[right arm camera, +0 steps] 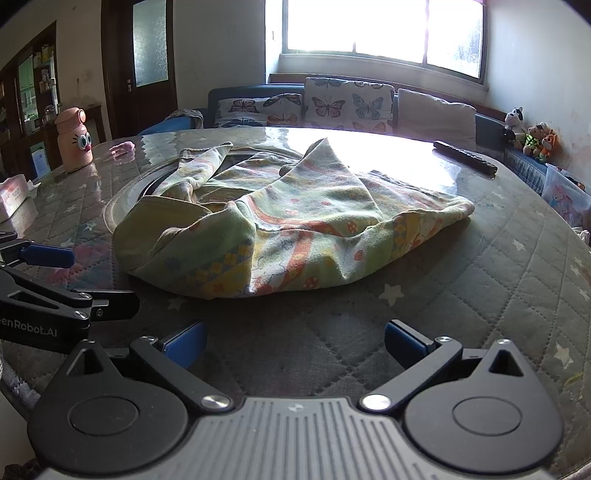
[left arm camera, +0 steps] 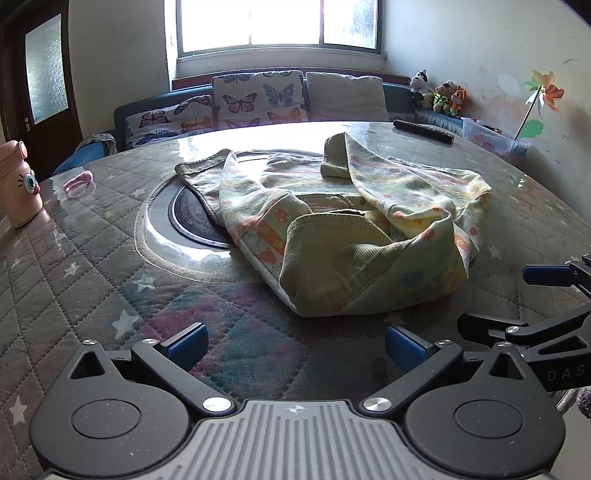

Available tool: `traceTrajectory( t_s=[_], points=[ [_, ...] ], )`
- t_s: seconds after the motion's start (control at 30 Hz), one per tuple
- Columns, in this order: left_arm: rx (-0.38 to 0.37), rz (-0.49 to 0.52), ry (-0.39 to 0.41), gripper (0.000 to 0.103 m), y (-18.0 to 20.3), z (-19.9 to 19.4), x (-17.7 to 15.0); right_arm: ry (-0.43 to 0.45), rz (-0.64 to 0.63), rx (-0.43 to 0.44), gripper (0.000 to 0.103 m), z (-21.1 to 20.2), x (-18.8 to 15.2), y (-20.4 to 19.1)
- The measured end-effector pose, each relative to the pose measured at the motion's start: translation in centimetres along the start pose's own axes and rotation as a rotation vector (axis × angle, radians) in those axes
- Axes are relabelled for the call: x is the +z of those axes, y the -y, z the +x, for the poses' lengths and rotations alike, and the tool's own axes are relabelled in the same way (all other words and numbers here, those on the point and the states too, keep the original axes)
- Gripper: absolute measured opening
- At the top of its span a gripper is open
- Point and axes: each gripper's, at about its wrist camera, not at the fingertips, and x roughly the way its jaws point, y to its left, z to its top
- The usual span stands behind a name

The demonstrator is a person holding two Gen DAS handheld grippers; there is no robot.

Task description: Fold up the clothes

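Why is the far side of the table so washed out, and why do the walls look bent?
In both wrist views the window is blown out white, and its glare bleaches the glossy table beyond the crumpled garment. In the left wrist view that glare also hides the table's far edge. The fisheye lenses curve the walls, the door and the table's rim, and darken the corners.

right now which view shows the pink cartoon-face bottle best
The right wrist view: the pink cartoon-face bottle stands whole and upright on the table's far left. The left wrist view cuts it off at the frame's left edge.
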Motion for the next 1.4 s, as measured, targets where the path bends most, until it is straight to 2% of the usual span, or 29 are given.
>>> traceTrajectory(
  t_s=[0.53, 0.9, 1.13, 1.4],
  points=[
    [0.014, -0.001, 0.013, 0.103, -0.6, -0.2, 1.5, 0.008, 0.007, 0.007, 0.103, 0.6, 1.3, 0.3],
    [0.041, 0.016, 0.104, 0.103, -1.8, -1.4, 5.3, 0.064, 0.058, 0.042, 0.103, 0.3, 4.5, 2.1],
    [0.076, 0.042, 0.115, 0.103, -2.8, 0.9, 8.0, 0.052, 0.065, 0.037, 0.103, 2.5, 7.3, 3.3],
    [0.105, 0.049, 0.074, 0.103, -4.6, 5.8, 10.5, 0.028, 0.061, 0.030, 0.103, 6.3, 10.8, 4.3]
  ],
)
